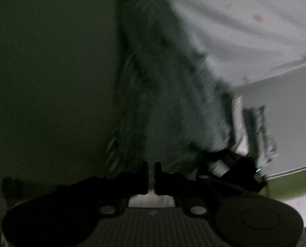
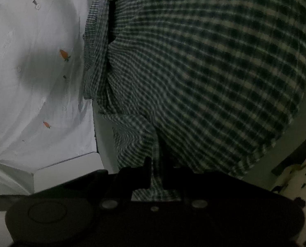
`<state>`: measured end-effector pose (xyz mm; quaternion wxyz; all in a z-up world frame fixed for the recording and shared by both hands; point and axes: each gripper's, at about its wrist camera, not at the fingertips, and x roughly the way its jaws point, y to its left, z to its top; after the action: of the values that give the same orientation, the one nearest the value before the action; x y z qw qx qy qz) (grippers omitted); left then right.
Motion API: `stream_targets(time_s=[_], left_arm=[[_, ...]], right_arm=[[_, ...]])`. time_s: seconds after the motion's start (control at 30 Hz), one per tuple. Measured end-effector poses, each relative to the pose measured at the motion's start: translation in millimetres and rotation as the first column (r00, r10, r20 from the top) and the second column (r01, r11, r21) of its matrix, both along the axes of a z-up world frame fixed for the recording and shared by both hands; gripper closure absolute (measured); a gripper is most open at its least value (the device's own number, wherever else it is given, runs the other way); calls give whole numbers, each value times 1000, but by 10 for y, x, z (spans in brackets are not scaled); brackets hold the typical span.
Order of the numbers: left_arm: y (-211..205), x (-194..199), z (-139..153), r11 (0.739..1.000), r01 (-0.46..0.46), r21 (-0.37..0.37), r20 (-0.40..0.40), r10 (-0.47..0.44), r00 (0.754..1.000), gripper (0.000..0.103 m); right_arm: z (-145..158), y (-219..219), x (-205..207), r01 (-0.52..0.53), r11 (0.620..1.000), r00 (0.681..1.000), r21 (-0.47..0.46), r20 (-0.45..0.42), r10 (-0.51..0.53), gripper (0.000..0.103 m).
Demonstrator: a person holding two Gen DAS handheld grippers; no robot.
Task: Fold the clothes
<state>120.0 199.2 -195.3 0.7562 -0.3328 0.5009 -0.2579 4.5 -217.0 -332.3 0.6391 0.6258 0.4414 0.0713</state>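
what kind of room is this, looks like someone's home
Most likely a bedroom, though little of the room shows. A white bedsheet printed with small carrots covers what looks like a mattress, with its squared corner near the tongs. A checked shirt hangs over it, being folded.

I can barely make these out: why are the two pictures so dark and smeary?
Left wrist view: dim, motion-blurred, the checked garment a grey smear, corners black from the fisheye lens. Right wrist view: sharper, checks clear, the sheet bright with a soft shadow patch, fingers in silhouette.
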Motion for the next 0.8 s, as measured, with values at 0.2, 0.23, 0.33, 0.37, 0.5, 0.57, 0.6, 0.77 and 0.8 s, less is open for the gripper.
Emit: stream_targets(time_s=[0.2,0.23,0.33,0.37,0.5,0.57,0.6,0.77,0.8], left_arm=[[-108,191,7,992,-86,89,69,80,994,74],[-144,233,-32,991,-82,106,67,75,995,70],[-205,302,-100,990,-67,121,55,60,997,60],[-212,304,-111,990,-61,124,57,54,997,61],[-180,283,-133,999,-43,17,41,43,998,103],[-16,218,-104,993,-75,-87,43,79,996,103],[89,192,-84,985,-98,-142,38,104,994,103],[498,101,-173,964,-221,-146,-52,215,975,103],[549,85,-223,963,-233,-139,-86,222,971,103]], right_arm=[[82,18,74,-57,991,998,-121,-19,56,72],[91,34,89,-72,989,997,-133,-17,70,72],[106,103,140,-115,982,993,-148,-8,115,70],[112,134,157,-131,980,991,-151,-5,132,77],[131,203,154,-149,988,985,-49,84,152,101],[133,185,127,-131,990,980,59,159,120,102],[130,168,116,-121,987,977,107,188,99,102],[11,182,139,-194,981,979,7,71,193,102],[-15,210,149,-227,973,973,-34,28,228,101]])
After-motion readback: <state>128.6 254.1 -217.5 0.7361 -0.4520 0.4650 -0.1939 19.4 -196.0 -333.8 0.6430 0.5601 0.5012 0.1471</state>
